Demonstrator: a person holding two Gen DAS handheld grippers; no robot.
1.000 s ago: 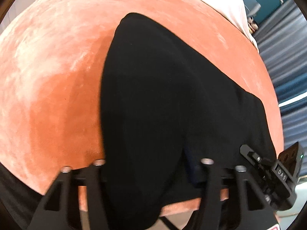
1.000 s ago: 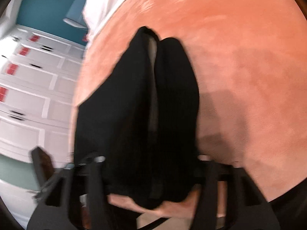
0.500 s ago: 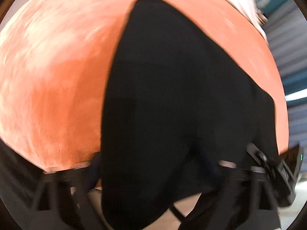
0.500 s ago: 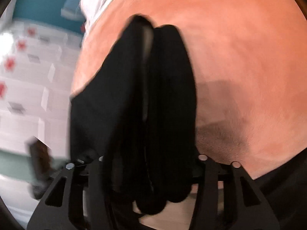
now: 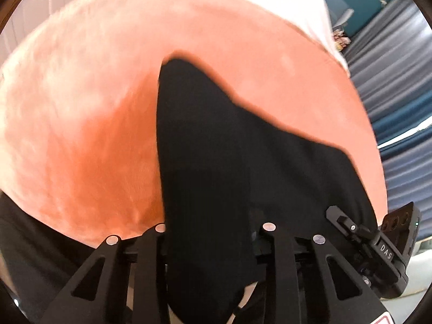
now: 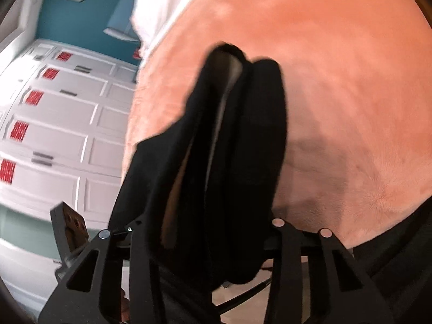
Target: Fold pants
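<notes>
While lifted off the orange bedspread [image 5: 81,135], black pants [image 5: 216,175] bunched between fingers of left gripper [image 5: 213,232] and right gripper [image 6: 208,226], both closing on cloth; grip firmness unclear, blurred. Mid-fold carry, probably. Next: sweep held edge over, lay flat.

My left gripper [image 5: 213,232], black two-finger claw of slotted plastic with silver rivet heads: lower centre of the left wrist view, pointing steeply down, jaws closing, black cloth pants [image 5: 229,162] bunched between the fingers [image 5: 151,264].

My right gripper [image 6: 208,232], same black build: lower centre of the right wrist view, tilted down less steeply, jaws closing, a thick fold of the same cloth between them. It also shows at the left view's lower right edge.
</notes>
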